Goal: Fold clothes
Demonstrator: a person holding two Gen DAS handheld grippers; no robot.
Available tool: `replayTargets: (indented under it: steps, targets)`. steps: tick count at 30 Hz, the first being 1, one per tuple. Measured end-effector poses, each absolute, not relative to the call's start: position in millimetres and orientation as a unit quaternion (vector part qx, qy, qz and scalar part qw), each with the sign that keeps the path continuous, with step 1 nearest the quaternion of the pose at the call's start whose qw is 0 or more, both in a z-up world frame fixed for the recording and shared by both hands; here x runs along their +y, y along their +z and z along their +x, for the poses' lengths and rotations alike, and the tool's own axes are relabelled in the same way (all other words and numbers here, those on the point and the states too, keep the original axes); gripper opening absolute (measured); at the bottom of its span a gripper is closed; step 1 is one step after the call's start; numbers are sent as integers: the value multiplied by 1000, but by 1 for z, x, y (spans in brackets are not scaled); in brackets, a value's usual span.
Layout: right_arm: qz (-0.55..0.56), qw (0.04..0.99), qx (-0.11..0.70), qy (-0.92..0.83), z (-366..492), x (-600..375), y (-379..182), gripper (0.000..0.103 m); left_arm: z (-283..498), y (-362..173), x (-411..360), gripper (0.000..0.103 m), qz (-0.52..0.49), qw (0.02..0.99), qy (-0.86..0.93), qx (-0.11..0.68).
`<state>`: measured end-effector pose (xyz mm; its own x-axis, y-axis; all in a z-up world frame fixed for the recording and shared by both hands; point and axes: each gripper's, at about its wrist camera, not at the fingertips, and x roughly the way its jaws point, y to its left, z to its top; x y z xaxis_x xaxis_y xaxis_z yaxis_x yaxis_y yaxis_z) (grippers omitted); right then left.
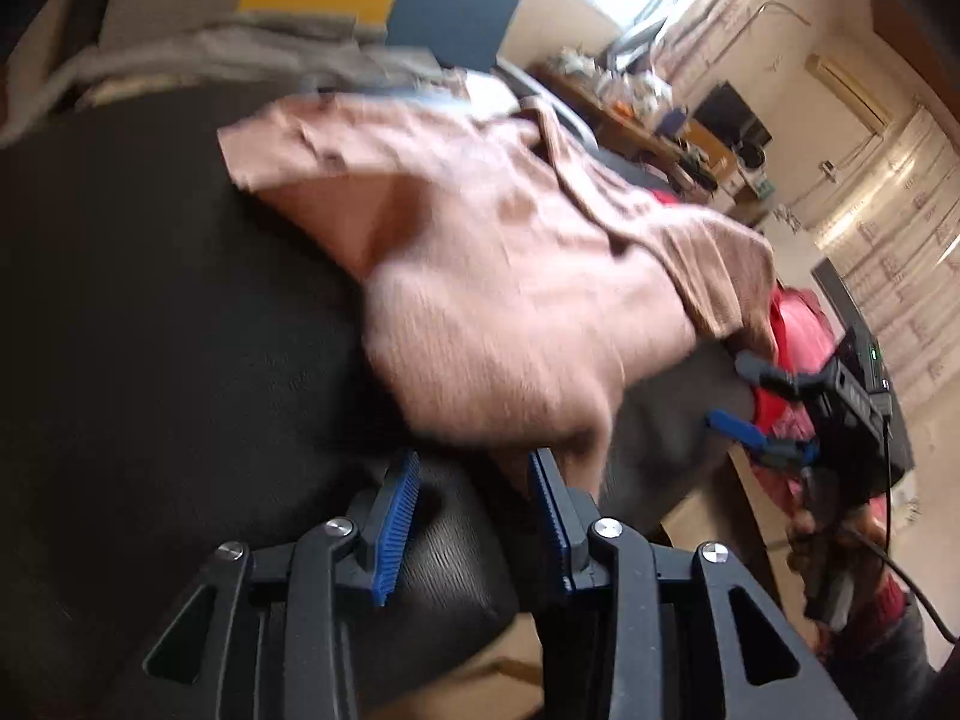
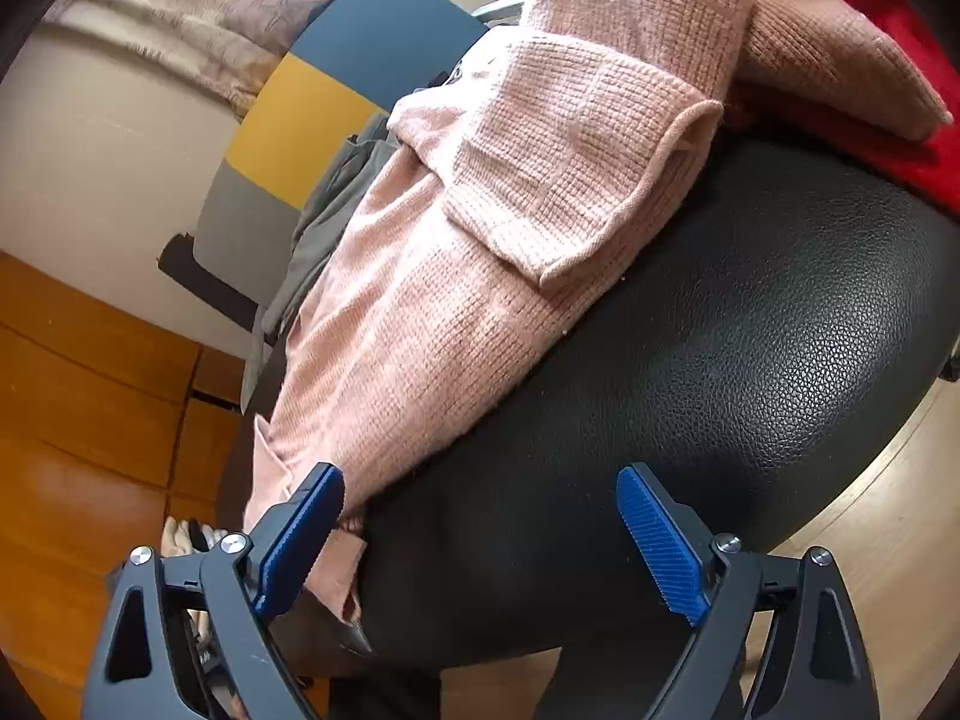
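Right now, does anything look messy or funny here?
Yes. The pink knitted sweater lies crumpled on the black leather seat, one end drooping off its edge beside the open right gripper. No damage shows.

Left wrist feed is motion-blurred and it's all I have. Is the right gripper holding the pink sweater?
Observer: No. The right gripper is open wide with nothing between its fingers. The pink sweater hangs off the seat edge beside one finger.
Operator: Sleeve folded in?
Observer: One sleeve lies folded across the body, with its cuff toward the bare black seat.
Operator: Anything else beside it?
Observer: A gray garment lies bunched along the sweater's far edge.
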<state>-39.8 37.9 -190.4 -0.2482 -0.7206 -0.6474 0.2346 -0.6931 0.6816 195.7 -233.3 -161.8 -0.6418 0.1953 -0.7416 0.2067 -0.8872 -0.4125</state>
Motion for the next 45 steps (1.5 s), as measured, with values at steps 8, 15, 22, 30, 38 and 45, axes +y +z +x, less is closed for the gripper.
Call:
replayTargets:
  steps: [8,15,22,30,38,45]
  targets:
    - [526,313,-217,-760,-43,29,-188,103,157,-172,-224,27,433,-86,-861,254]
    - [530,314,-230,-754,-45,34,-190,103,145,-116,-233,14,314,-272,-801,431]
    - [525,312,-341,-714,-55,54,-203,103,196,-104,-227,8,330,-290,-809,389]
    - [532,294,-316,-728,-51,60,-195,103,227,-178,-328,25,384,7,-820,424]
    - [491,319,-154,-796,-38,26,-141,103,135,-139,-369,38,385,80,-891,225]
    - [487,351,-94,-794,-41,-18,-131,103,32,-155,-370,43,441,-13,-881,170]
